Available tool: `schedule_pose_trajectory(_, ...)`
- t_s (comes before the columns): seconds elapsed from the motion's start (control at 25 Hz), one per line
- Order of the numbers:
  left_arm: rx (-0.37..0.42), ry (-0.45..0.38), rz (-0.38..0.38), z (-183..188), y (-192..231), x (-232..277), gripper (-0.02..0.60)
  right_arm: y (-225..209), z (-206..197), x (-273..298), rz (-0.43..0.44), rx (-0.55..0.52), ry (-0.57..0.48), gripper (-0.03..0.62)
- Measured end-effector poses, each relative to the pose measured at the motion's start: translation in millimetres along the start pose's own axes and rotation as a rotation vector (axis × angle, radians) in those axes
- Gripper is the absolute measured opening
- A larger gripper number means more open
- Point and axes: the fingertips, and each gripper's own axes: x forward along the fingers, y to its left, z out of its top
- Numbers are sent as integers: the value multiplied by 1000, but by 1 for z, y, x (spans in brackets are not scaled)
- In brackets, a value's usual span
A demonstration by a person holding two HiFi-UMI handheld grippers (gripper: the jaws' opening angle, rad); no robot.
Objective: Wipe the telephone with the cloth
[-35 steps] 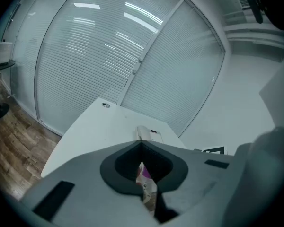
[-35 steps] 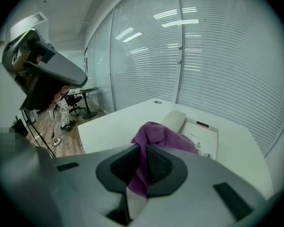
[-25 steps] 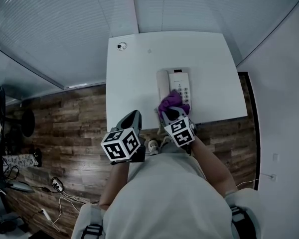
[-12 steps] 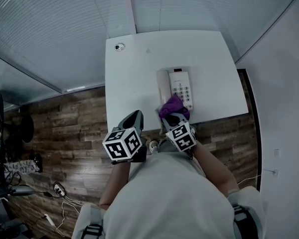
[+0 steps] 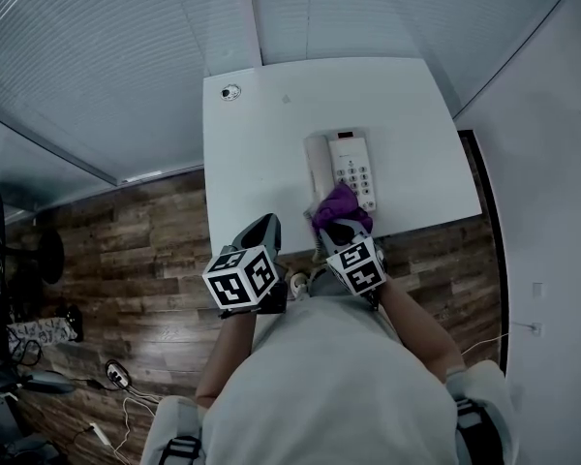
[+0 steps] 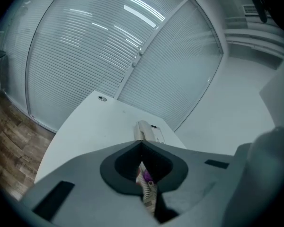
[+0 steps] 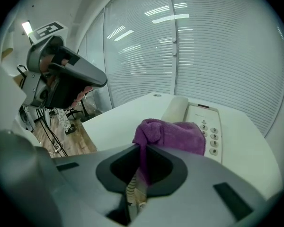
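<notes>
While wiping with the right gripper (image 7: 141,148) clenched on the purple cloth (image 7: 173,134) at the telephone's (image 5: 351,163) near end, by the table's (image 5: 261,134) front edge: risks shoving the unbraced telephone or snagging its coiled cord (image 7: 130,190); left gripper (image 5: 263,229) closed, empty.

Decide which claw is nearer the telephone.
Right. The right claw, shut on the cloth, is at the near end of the telephone; the left claw, shut, is off to its left near the table edge.
</notes>
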Motion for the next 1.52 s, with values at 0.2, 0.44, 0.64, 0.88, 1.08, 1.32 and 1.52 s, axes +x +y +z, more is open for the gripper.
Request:
schedule_pose_trajectory(0.2,16,37,-30,-6,-2,8,9,-11,15,-26,-64,53,-75,44)
schedule_pose_trajectory(0.44,29,62,-73,-11,-13,25,9,-41,41,-61,-171,139,-200,44)
schedule_pose_trajectory(0.64,25,80,-104,-12,-24,41,9,-62,55,-80,-208,177,-260,44)
schedule_pose_trajectory(0.88,65,103,-98,-14,-37,63,9,-85,63,-86,-211,213,-306,44)
schedule_pose_trajectory(1.08,104,130,-52,-17,-41,81,9,-104,67,-88,-201,248,-332,44)
schedule_pose_trajectory(1.32,89,123,-4,-15,-45,100,16,-125,73,-96,-202,217,-350,44)
schedule_pose_trajectory(1.52,125,131,17,-17,-55,118,161,-143,77,-98,-184,241,-370,44)
